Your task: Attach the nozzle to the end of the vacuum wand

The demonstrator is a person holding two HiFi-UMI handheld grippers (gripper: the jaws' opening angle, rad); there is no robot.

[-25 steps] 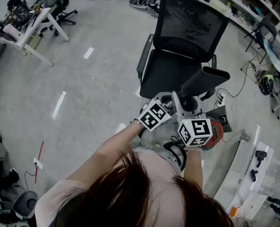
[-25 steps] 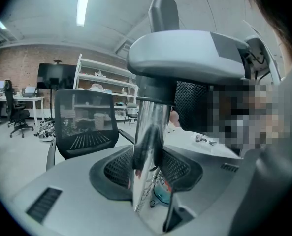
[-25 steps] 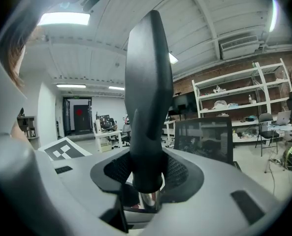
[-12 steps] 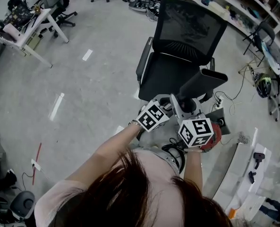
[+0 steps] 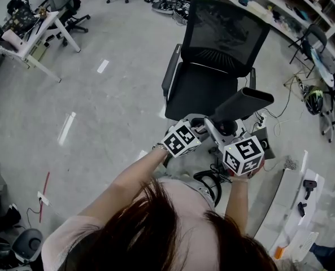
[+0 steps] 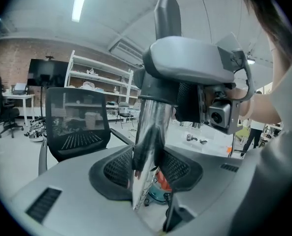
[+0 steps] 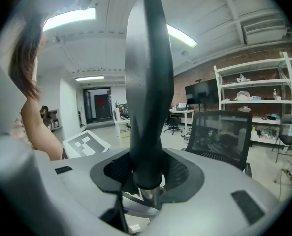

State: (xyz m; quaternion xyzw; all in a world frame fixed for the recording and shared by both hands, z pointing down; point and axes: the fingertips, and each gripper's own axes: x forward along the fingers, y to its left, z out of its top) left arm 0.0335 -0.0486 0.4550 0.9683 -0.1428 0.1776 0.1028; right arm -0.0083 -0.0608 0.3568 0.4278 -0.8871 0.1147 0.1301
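In the head view both grippers meet just below the black chair. My left gripper (image 5: pixel 204 127) is shut on the shiny metal vacuum wand (image 6: pixel 150 127), which stands upright between its mesh pads (image 6: pixel 117 168). My right gripper (image 5: pixel 228 131) is shut on the dark, flat nozzle (image 5: pixel 243 103), which slants up to the right. In the right gripper view the nozzle (image 7: pixel 148 82) rises from the jaws, and the wand's metal end (image 7: pixel 150 194) sits directly under its collar. How far the end is pushed in, I cannot tell. The nozzle's tip (image 6: pixel 166 14) tops the left gripper view.
A black mesh office chair (image 5: pixel 218 55) stands right behind the grippers. Cables (image 5: pixel 209 179) lie on the floor at the person's feet. A white desk (image 5: pixel 26 35) is at the far left, shelving (image 5: pixel 291 4) along the top right, a white table (image 5: pixel 291 219) at the lower right.
My right gripper has turned and shifted a little to the right, so the nozzle leans lower toward the right. The left gripper has stayed where it was.
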